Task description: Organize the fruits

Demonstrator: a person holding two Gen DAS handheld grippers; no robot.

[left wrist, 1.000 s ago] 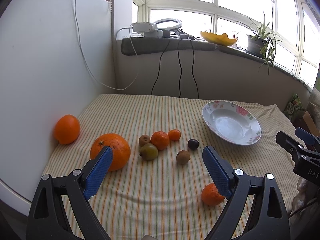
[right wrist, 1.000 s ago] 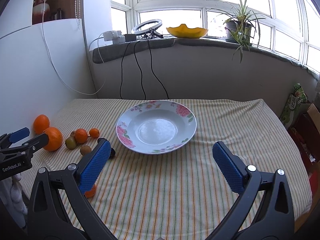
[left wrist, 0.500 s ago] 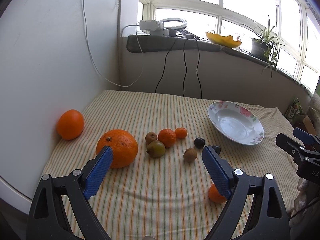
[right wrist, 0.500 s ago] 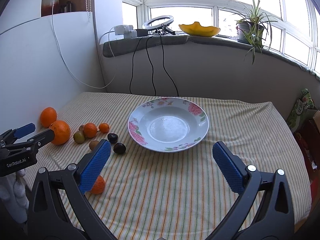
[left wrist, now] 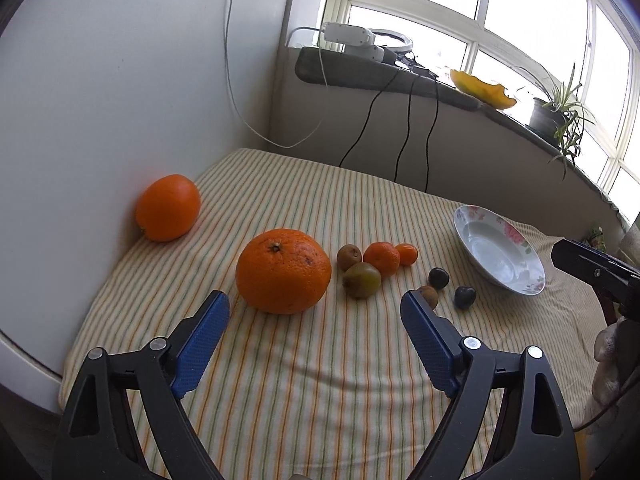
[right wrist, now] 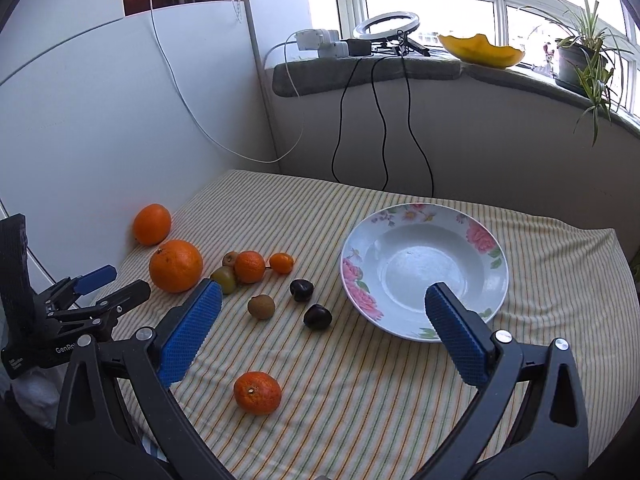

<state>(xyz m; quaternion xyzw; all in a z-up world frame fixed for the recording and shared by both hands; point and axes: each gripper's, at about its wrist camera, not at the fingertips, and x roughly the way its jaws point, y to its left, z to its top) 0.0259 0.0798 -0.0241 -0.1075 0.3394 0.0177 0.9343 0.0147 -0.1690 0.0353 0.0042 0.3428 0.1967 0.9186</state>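
Observation:
Fruits lie on a striped cloth. A big orange (left wrist: 283,271) (right wrist: 176,265) sits just ahead of my open, empty left gripper (left wrist: 314,314). A second orange (left wrist: 168,207) rests against the white wall. Small tangerines (left wrist: 381,259), kiwis (left wrist: 362,279) and two dark plums (right wrist: 317,316) lie in a cluster. A lone tangerine (right wrist: 257,393) lies near my open, empty right gripper (right wrist: 320,306). The empty floral plate (right wrist: 424,270) (left wrist: 500,256) stands to the right of the fruits.
A white panel (left wrist: 100,100) borders the cloth on the left. Cables (right wrist: 380,120) hang from the windowsill at the back. The sill holds a ring light, a yellow bowl (right wrist: 480,50) and a potted plant (right wrist: 580,56).
Both grippers have swung left and moved closer to the fruits. The big orange is now centred before the left gripper. The lone tangerine is now between the right gripper's fingers in view.

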